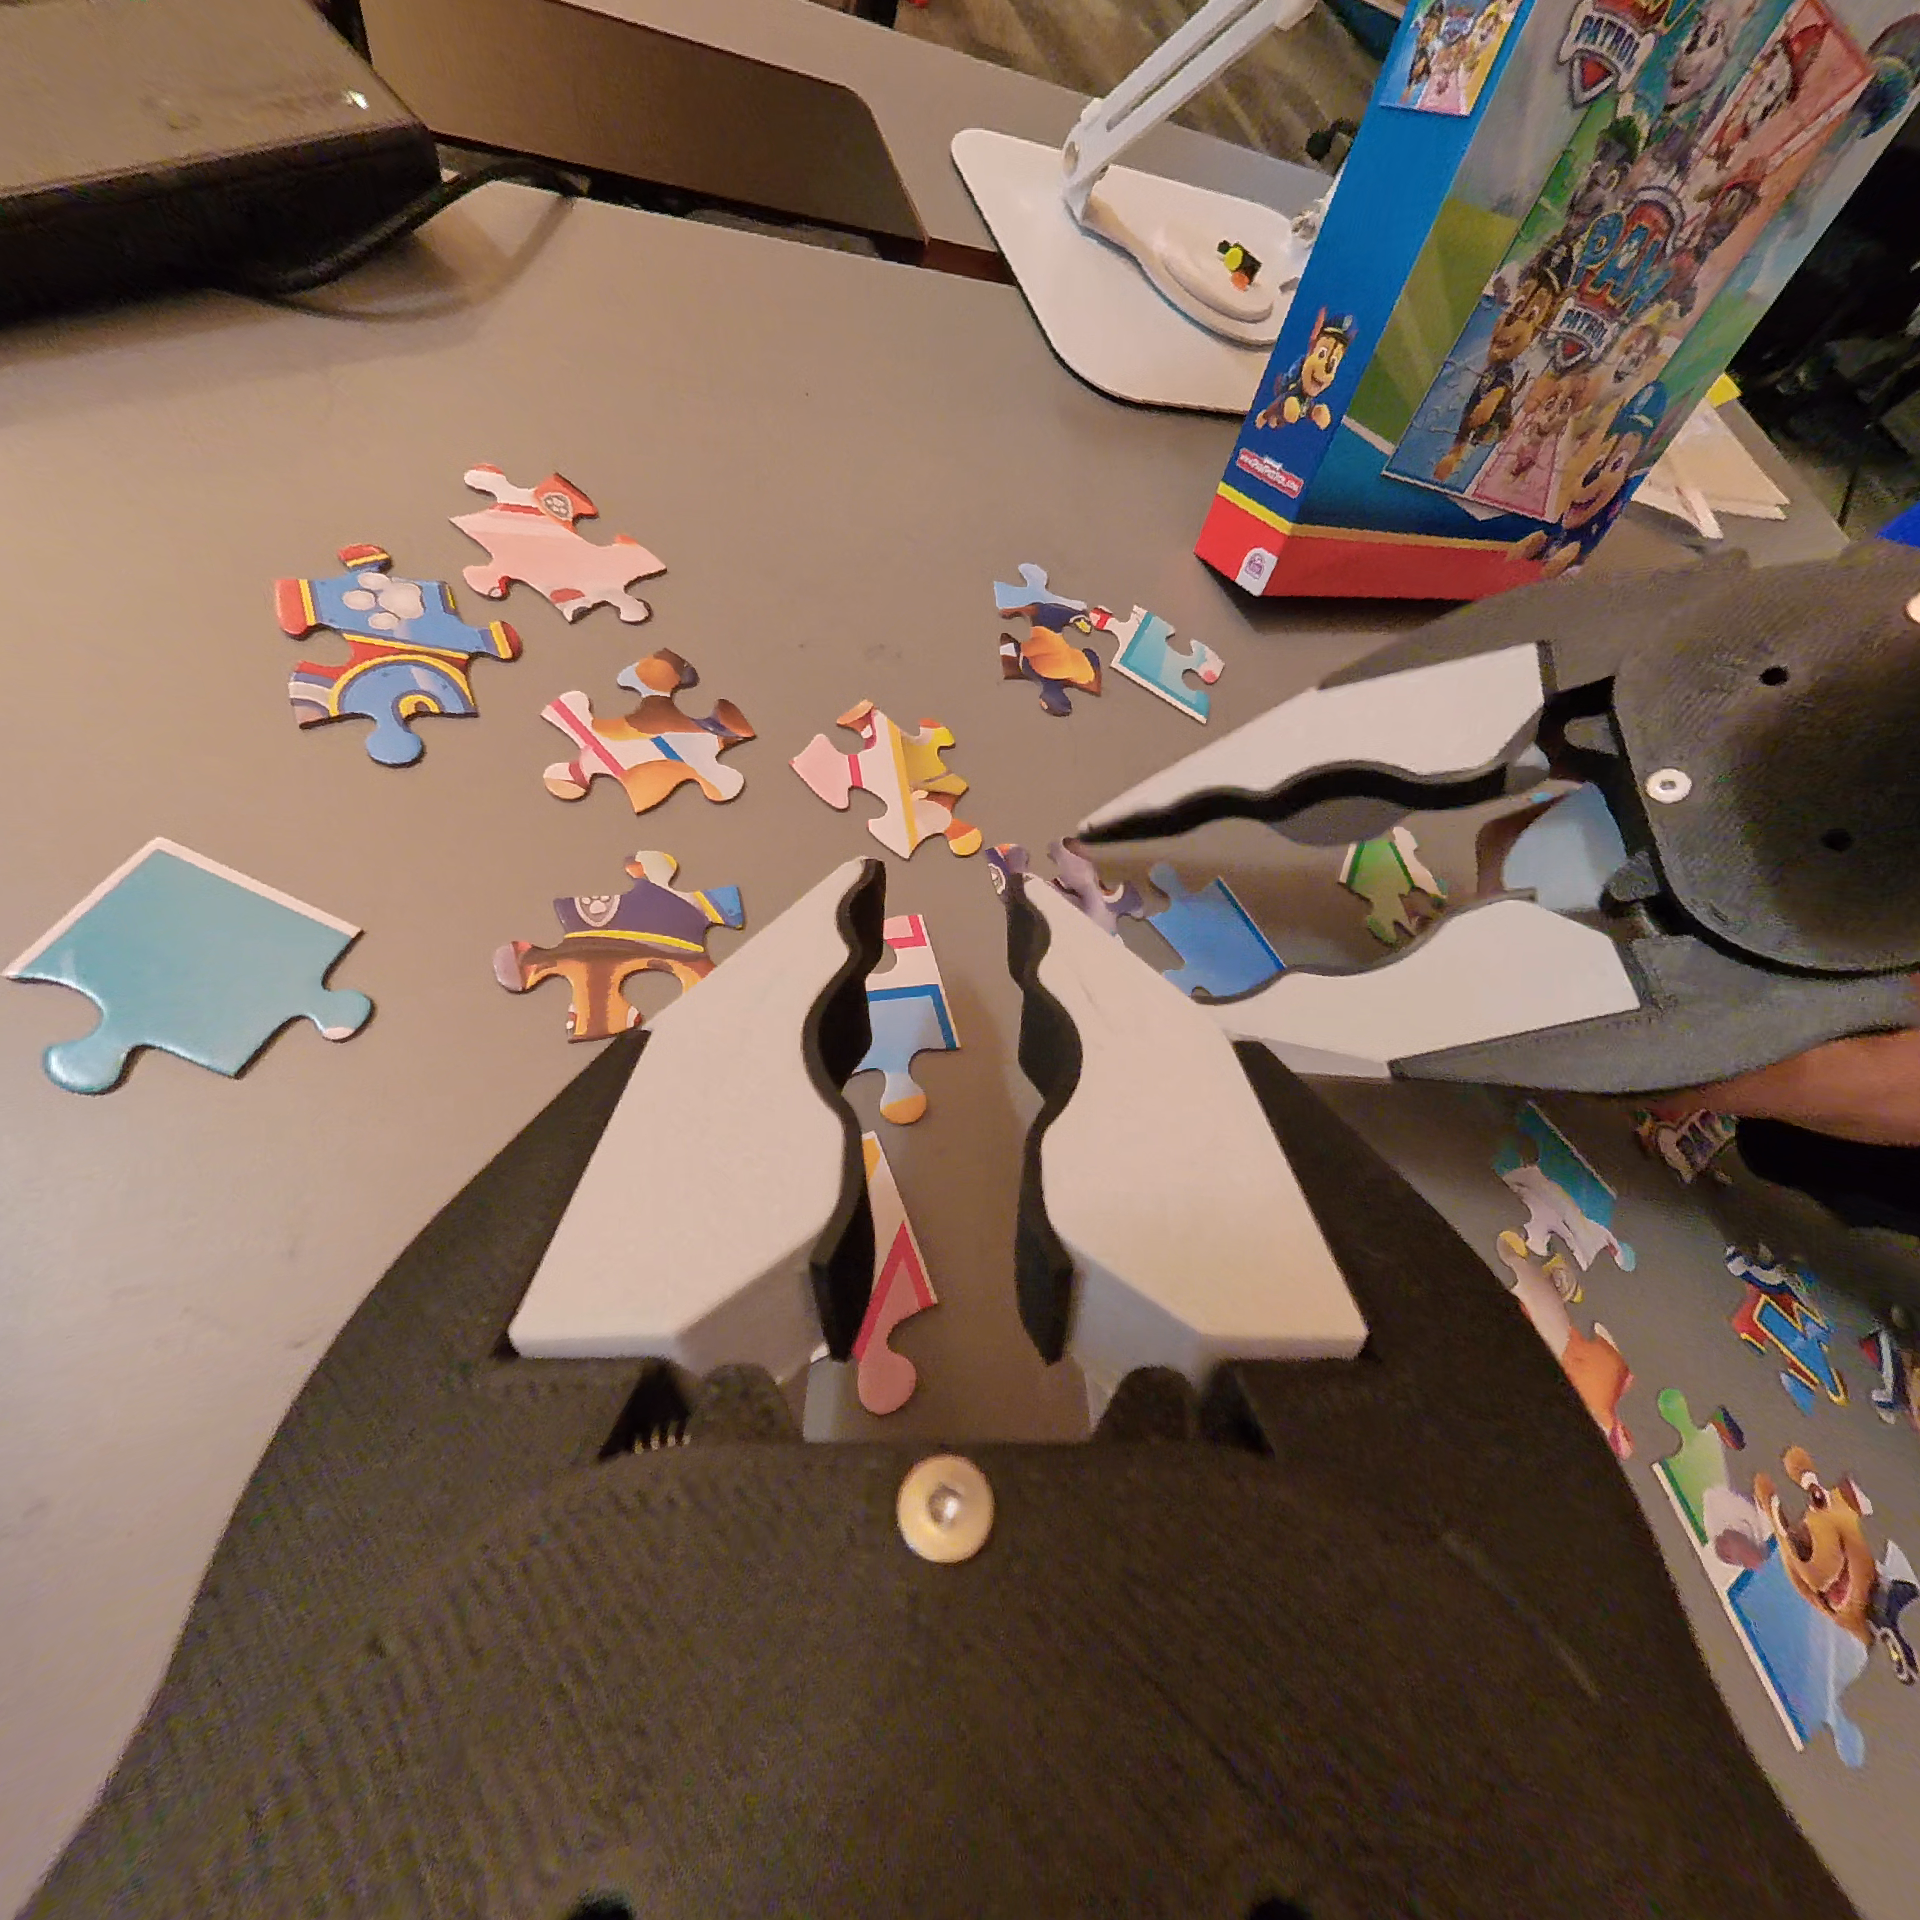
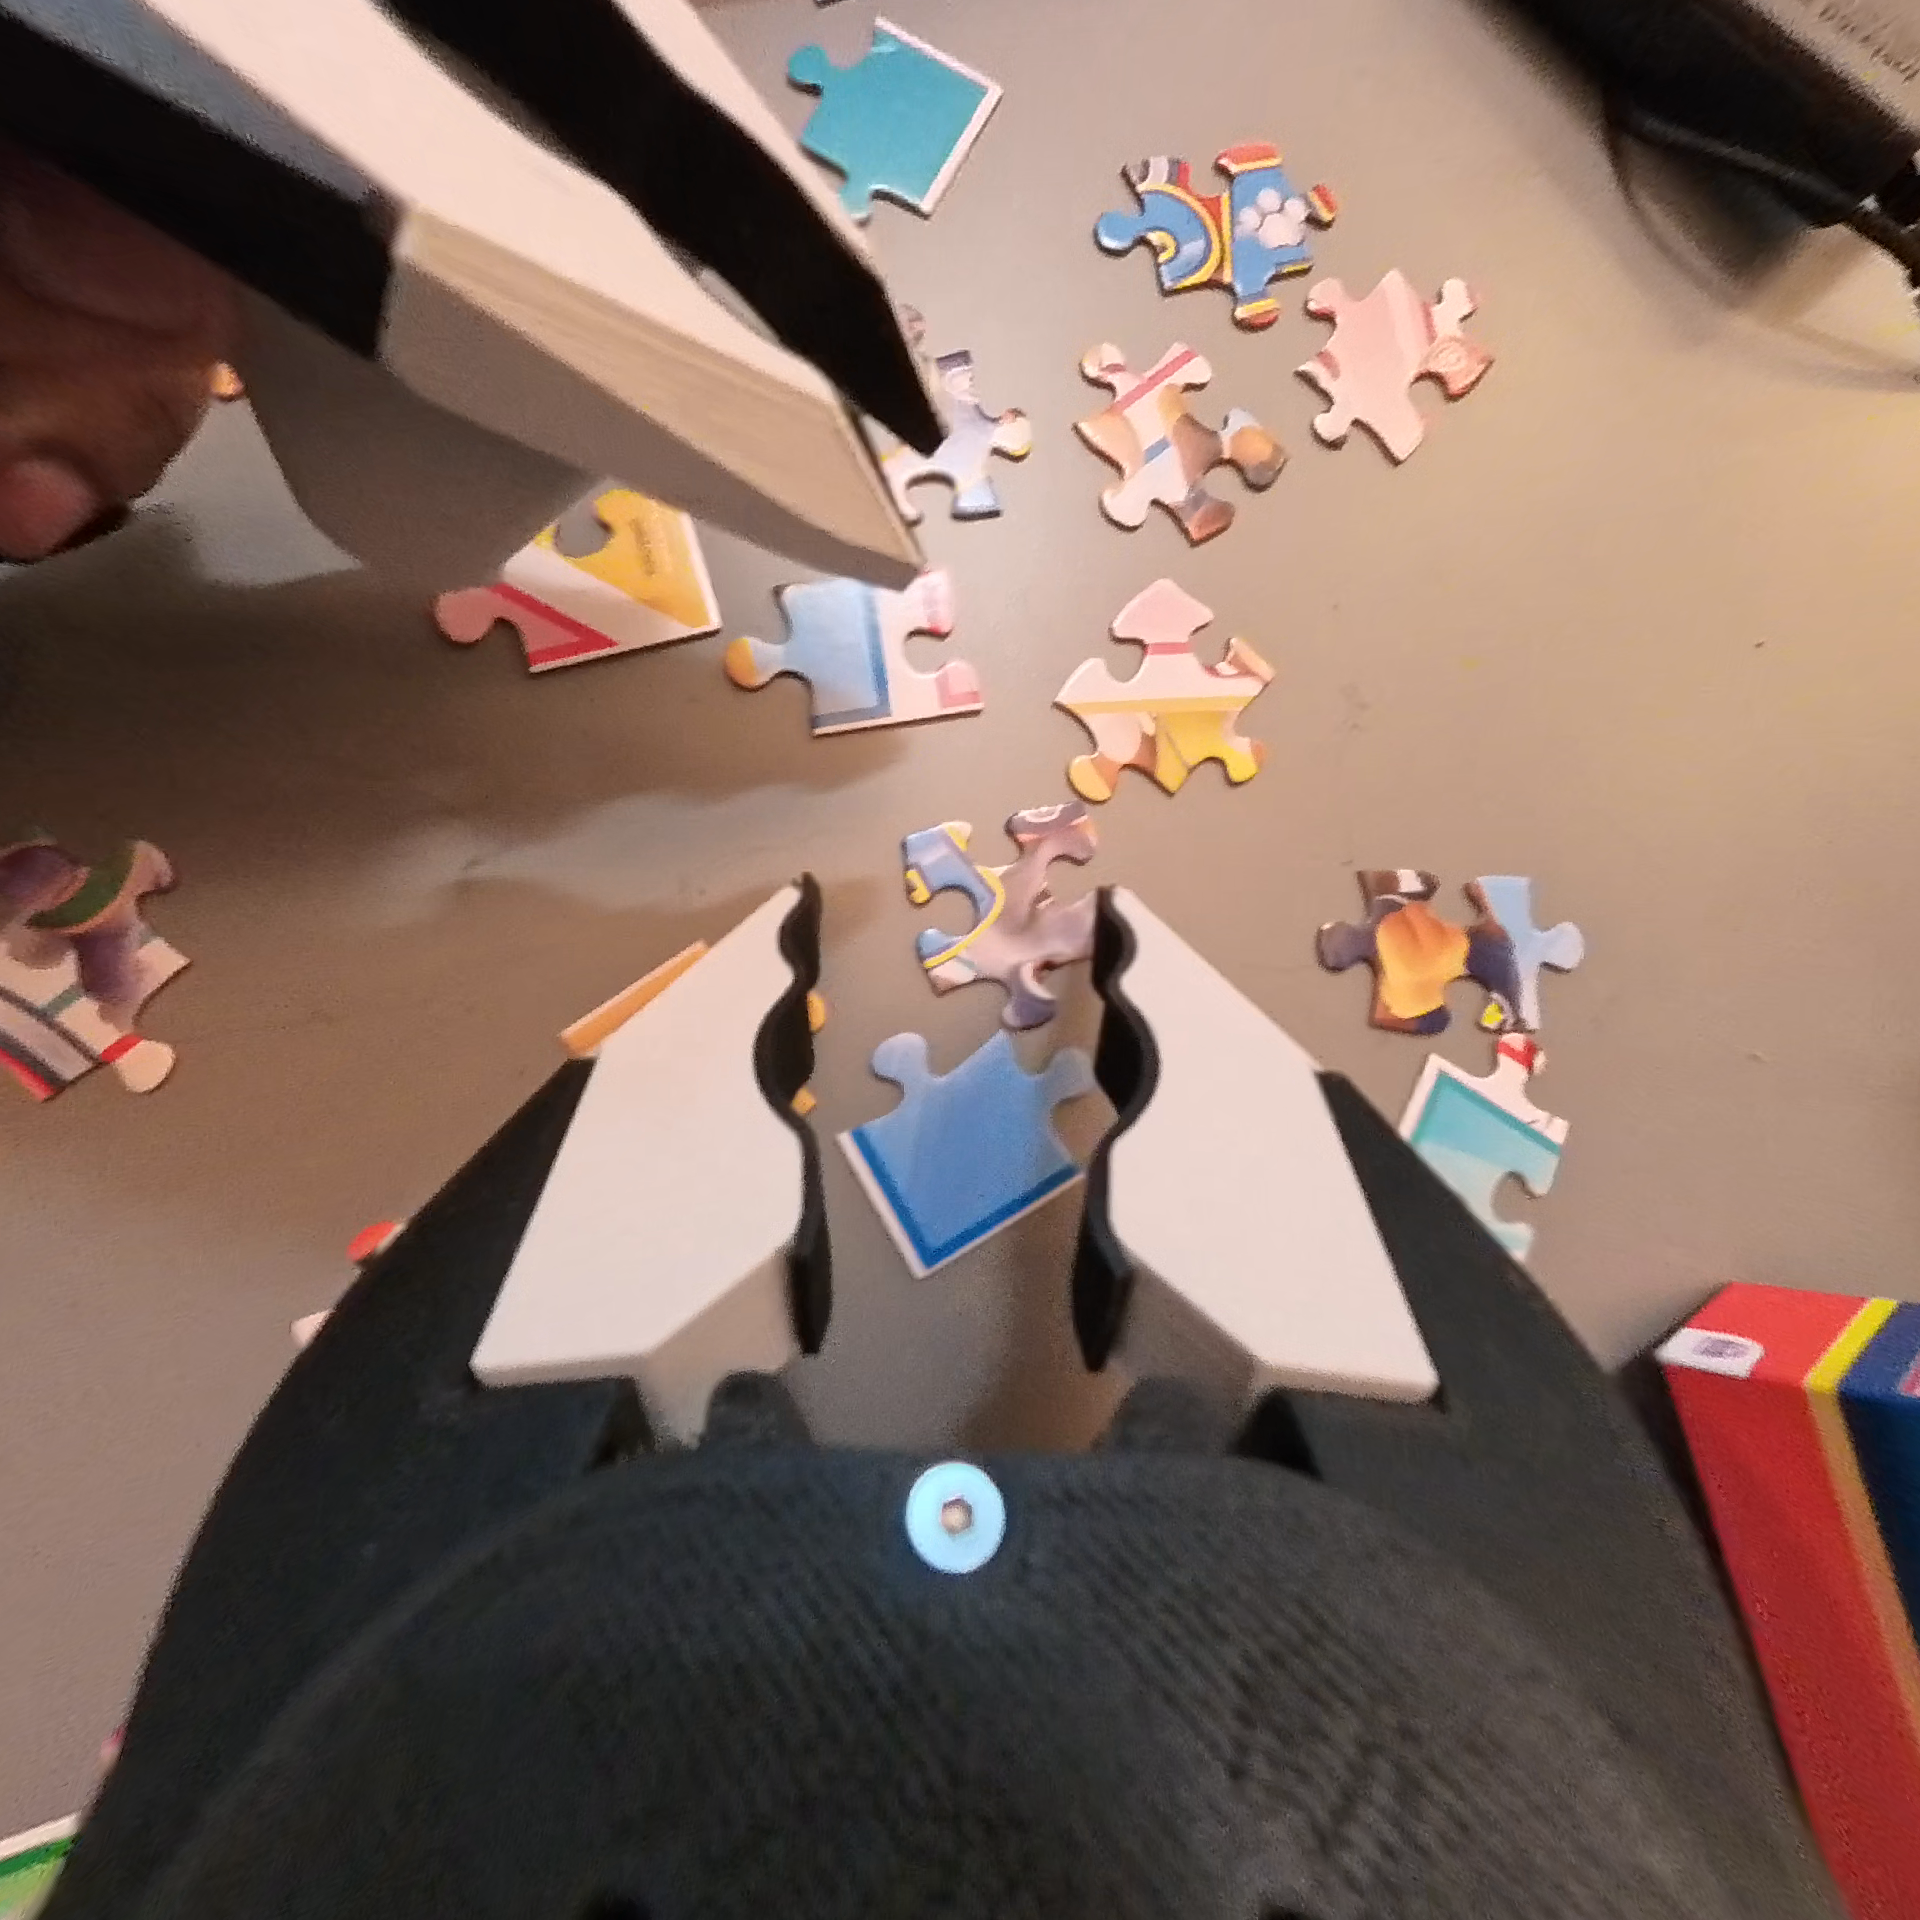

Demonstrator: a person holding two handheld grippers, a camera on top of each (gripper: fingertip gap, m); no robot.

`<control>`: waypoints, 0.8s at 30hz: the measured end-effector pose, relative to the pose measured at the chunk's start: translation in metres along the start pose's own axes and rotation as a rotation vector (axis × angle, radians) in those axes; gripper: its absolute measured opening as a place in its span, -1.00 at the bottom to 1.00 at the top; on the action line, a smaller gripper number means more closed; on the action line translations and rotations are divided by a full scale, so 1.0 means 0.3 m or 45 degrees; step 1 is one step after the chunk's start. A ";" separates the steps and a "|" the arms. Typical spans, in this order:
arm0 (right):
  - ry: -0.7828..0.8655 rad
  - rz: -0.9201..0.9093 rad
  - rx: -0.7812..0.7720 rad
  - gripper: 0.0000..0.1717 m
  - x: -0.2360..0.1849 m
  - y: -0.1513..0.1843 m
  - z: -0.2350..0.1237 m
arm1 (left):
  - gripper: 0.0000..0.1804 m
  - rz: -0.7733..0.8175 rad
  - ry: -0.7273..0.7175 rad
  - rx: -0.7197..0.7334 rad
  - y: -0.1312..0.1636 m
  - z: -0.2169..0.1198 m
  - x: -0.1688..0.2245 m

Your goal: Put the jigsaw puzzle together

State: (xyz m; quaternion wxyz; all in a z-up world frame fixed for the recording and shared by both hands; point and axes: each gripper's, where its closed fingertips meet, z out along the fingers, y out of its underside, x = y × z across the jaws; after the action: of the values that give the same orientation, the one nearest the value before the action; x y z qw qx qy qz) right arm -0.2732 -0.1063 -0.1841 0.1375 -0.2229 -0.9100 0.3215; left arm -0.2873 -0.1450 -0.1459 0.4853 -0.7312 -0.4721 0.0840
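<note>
Both grippers hover over jigsaw pieces scattered on the grey table (image 1: 727, 416). The left gripper (image 1: 943, 883) stands slightly parted, holding nothing, above a blue-and-white piece (image 1: 909, 997). The right gripper (image 2: 951, 904) gapes wider, empty, over a blue corner piece (image 2: 961, 1153) and a purple piece (image 2: 1013, 914).

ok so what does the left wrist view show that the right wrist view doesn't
Only the left wrist view shows the white lamp base, the dark flat device at far left, the puzzle box's picture front and joined pieces at lower right. Only the right wrist view shows a purple and green piece at its left edge. Both show the grey table, the teal corner piece, the blue corner piece and both tongs, left and right, open above flat pieces.
</note>
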 end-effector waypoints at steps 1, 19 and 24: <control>0.010 -0.002 -0.008 -0.34 0.016 -0.001 0.006 | -0.77 0.000 0.000 0.000 0.000 0.000 0.000; -0.127 0.050 -0.055 -0.69 -0.019 -0.014 0.042 | -0.77 -0.008 0.008 0.011 -0.006 -0.004 0.000; -0.129 0.006 -0.008 -1.00 -0.031 -0.025 0.025 | -0.77 -0.010 0.013 0.017 -0.009 -0.005 0.002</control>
State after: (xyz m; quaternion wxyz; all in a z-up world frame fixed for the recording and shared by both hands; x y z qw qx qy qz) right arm -0.2704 -0.1200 -0.1859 0.0898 -0.2089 -0.9163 0.3297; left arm -0.2876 -0.1453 -0.1428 0.4928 -0.7266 -0.4718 0.0814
